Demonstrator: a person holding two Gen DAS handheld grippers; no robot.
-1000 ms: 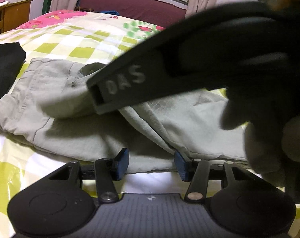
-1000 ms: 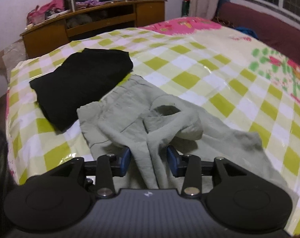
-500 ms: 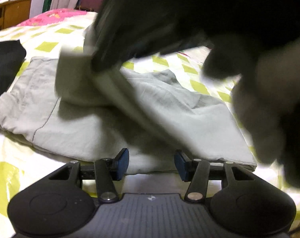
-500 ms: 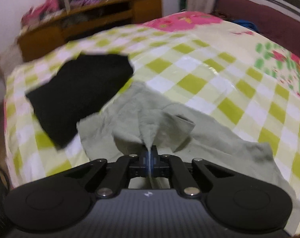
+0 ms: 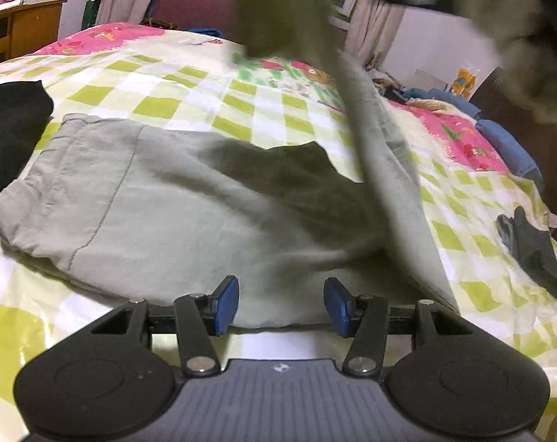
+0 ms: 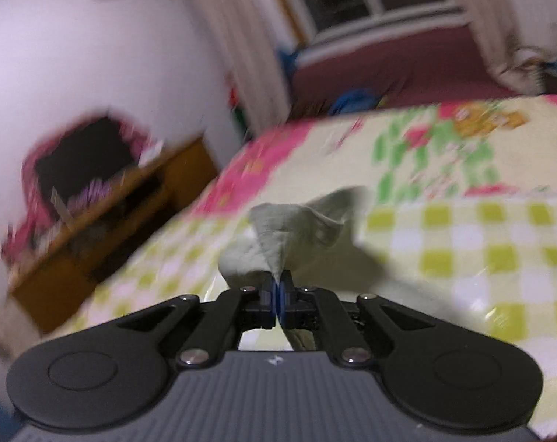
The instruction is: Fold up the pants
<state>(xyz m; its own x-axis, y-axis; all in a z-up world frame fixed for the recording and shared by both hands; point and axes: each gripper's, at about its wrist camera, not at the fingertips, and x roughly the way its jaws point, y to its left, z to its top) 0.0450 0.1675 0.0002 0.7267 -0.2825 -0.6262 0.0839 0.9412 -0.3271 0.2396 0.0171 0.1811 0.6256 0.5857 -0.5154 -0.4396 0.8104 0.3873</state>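
Observation:
Pale grey-green pants (image 5: 160,206) lie on the checked bedspread, waistband to the left. My left gripper (image 5: 280,306) is open and empty, its blue pads just at the near edge of the cloth. My right gripper (image 6: 277,300) is shut on a bunch of the pants' fabric (image 6: 286,235) and holds it high above the bed. In the left wrist view that lifted leg (image 5: 367,140) rises steeply from the right side toward the top of the frame, blurred.
A folded black garment (image 5: 9,125) lies left of the pants. A dark sock or glove (image 5: 532,246) lies at the right on the bedspread (image 5: 190,88). A wooden desk (image 6: 94,228) stands beyond the bed. Blue pillows (image 5: 507,143) sit far right.
My right gripper closed on the pants' fabric and has swung up and away, lifting a leg off the bed. My left gripper has stayed open at the near edge.

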